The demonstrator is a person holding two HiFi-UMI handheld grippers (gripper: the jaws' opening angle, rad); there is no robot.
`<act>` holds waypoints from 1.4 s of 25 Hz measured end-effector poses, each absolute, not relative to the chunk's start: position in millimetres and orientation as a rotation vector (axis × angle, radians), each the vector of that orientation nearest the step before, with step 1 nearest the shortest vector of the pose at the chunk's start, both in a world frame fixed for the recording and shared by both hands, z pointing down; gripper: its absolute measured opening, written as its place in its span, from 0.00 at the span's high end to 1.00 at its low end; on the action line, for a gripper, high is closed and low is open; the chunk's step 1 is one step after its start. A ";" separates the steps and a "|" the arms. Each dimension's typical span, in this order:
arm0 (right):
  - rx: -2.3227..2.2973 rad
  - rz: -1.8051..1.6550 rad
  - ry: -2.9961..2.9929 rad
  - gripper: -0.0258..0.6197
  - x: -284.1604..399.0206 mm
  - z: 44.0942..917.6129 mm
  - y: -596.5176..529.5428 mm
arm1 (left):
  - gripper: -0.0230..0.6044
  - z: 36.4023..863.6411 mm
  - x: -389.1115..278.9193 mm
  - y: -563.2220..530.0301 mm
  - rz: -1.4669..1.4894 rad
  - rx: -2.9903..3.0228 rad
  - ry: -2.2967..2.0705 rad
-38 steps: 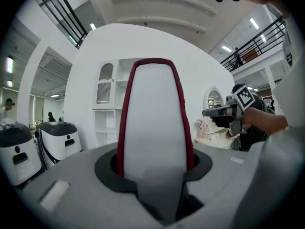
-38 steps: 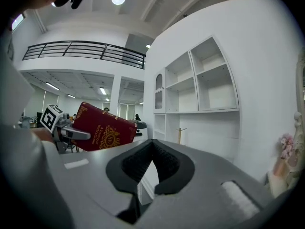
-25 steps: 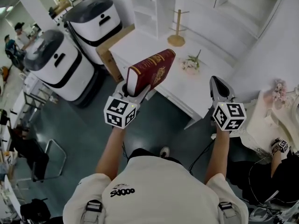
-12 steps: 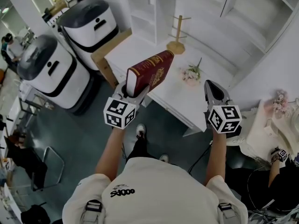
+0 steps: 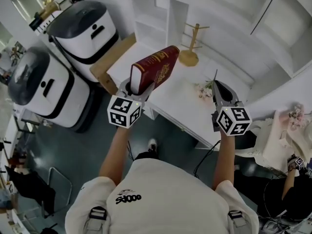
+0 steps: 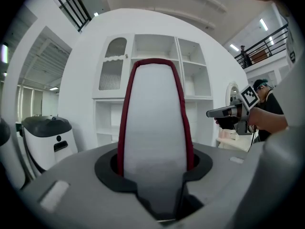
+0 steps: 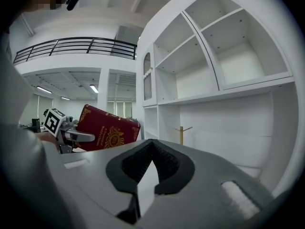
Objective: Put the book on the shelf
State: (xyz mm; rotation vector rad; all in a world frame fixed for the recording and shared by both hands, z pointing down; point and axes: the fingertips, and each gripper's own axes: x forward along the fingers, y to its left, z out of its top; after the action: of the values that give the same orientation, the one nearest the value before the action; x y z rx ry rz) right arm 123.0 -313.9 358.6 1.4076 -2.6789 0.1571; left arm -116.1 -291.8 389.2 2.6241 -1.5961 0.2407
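Observation:
A dark red book with gold print (image 5: 153,69) stands tilted in my left gripper (image 5: 138,87), which is shut on its lower end. In the left gripper view the book's white page edge (image 6: 155,128) fills the space between the jaws of that gripper (image 6: 155,168). It hangs over the near left part of a white table (image 5: 178,104), in front of the white shelf unit (image 5: 161,13). My right gripper (image 5: 218,87) is shut and holds nothing, to the right of the book. The right gripper view shows the book (image 7: 107,132) at the left and open shelf compartments (image 7: 228,66).
A wooden peg stand (image 5: 189,52) and a small bunch of flowers (image 5: 205,89) are on the table. Two large white and black machines (image 5: 83,28) (image 5: 39,89) stand at the left, with a brown board (image 5: 114,57) leaning by the table. Another person (image 5: 287,179) is at the lower right.
The person has stepped forward, so table and shelf are nearer and lower in the head view. The book stays gripped in the left gripper. The right gripper stays shut.

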 end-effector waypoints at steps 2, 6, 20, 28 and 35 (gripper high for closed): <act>1.416 0.171 -2.669 0.96 107.3 361.3 -330.6 | 0.59 391.8 -134.0 -310.4 0.238 2.614 -1.593; 1.439 0.198 -2.651 0.96 79.3 365.4 -358.8 | 0.59 396.4 -164.8 -343.4 0.229 2.600 -1.578; 1.431 0.204 -2.625 0.96 35.8 365.9 -438.1 | 0.59 390.6 -208.0 -450.0 0.110 2.569 -1.592; 1.357 0.203 -2.627 0.96 35.5 371.5 -503.0 | 0.59 381.1 -210.0 -519.9 0.063 2.532 -1.685; 1.330 0.254 -2.661 0.96 38.0 379.5 -561.0 | 0.59 372.7 -208.5 -586.8 0.017 2.547 -1.778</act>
State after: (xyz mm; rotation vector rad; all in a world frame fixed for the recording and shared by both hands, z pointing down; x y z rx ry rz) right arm 38.0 -561.0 379.5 1.3299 -2.6610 0.2543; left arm -208.5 -586.8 372.7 2.5470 -1.7780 0.0173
